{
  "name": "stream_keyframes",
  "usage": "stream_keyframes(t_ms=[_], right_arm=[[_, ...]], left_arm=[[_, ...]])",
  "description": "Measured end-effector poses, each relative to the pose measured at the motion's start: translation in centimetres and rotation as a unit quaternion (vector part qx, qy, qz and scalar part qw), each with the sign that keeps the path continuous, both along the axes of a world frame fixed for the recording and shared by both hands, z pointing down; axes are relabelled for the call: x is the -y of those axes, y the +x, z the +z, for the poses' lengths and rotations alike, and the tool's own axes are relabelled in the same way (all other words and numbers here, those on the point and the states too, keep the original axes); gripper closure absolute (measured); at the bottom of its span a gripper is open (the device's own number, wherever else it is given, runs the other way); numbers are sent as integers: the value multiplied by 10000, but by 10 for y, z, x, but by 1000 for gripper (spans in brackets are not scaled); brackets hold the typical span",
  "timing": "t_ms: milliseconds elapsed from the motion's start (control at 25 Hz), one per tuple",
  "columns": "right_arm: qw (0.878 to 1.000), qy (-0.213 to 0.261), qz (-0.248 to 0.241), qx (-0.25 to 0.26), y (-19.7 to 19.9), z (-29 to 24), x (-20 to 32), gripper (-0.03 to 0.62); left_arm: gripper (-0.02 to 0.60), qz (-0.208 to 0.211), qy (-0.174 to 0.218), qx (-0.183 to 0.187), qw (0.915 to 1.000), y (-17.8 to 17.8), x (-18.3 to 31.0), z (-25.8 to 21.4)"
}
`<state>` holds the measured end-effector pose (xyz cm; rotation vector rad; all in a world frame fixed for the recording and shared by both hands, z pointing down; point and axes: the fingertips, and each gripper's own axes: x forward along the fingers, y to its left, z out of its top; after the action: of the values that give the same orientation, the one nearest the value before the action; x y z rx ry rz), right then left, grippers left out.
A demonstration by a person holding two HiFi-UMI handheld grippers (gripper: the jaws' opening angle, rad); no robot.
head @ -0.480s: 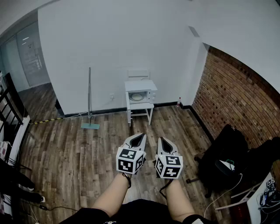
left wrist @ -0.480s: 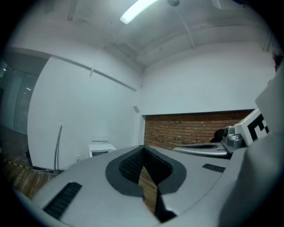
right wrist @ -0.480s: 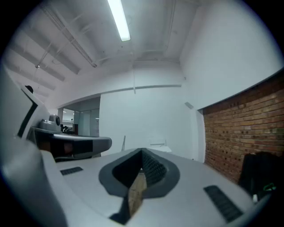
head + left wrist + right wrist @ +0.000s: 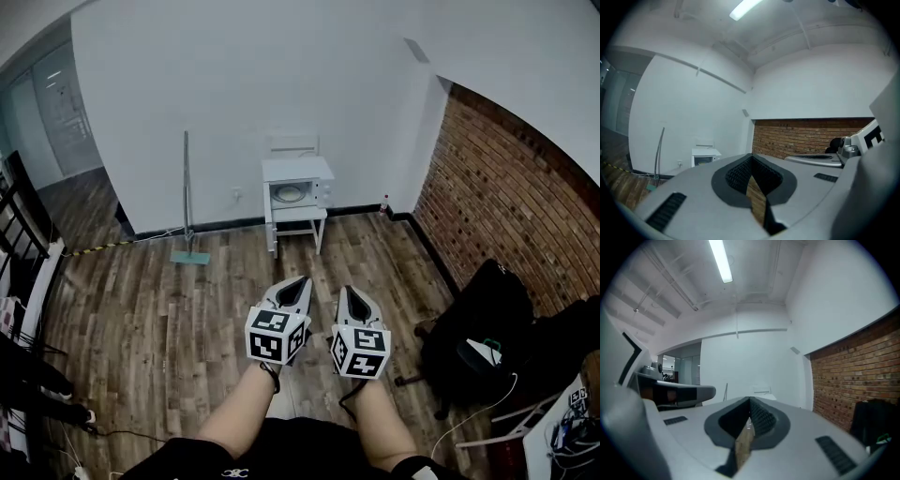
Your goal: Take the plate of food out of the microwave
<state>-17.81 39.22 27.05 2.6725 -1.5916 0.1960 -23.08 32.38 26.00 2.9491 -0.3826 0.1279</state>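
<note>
A white microwave (image 4: 297, 191) stands on a small white table (image 4: 296, 220) against the far wall, several steps ahead. Its door looks open, and a pale plate (image 4: 290, 194) shows inside; food on it is too small to make out. My left gripper (image 4: 302, 279) and right gripper (image 4: 345, 292) are held side by side over the wood floor, pointing at the microwave. Both are shut with nothing between their jaws. In the left gripper view the shut left gripper (image 4: 751, 157) has the microwave (image 4: 704, 156) small at its left. The right gripper view shows my right gripper (image 4: 750, 402), whose jaws hide most of the microwave.
A long-handled mop (image 4: 186, 192) leans on the wall left of the table. A brick wall (image 4: 506, 187) runs along the right, with a black chair and bags (image 4: 487, 328) before it. A dark rack (image 4: 21, 234) stands at the left; cables (image 4: 103, 433) lie near my feet.
The head view has shifted: the microwave and mop sit a little higher and further left in the picture. Both grippers stay side by side, shut and empty.
</note>
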Motion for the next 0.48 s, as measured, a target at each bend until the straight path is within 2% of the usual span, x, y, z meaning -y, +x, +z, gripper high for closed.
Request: stream_keyframes(t_ms=[280,480], right_arm=[[9998,103,-157,30,27,7,7,582],[9993,281,-146,196,55,9,25,582]], left_arm=[[591,-79,138,129,9998,30,1,6],[591,-38,69,224,9997,61,21,19]])
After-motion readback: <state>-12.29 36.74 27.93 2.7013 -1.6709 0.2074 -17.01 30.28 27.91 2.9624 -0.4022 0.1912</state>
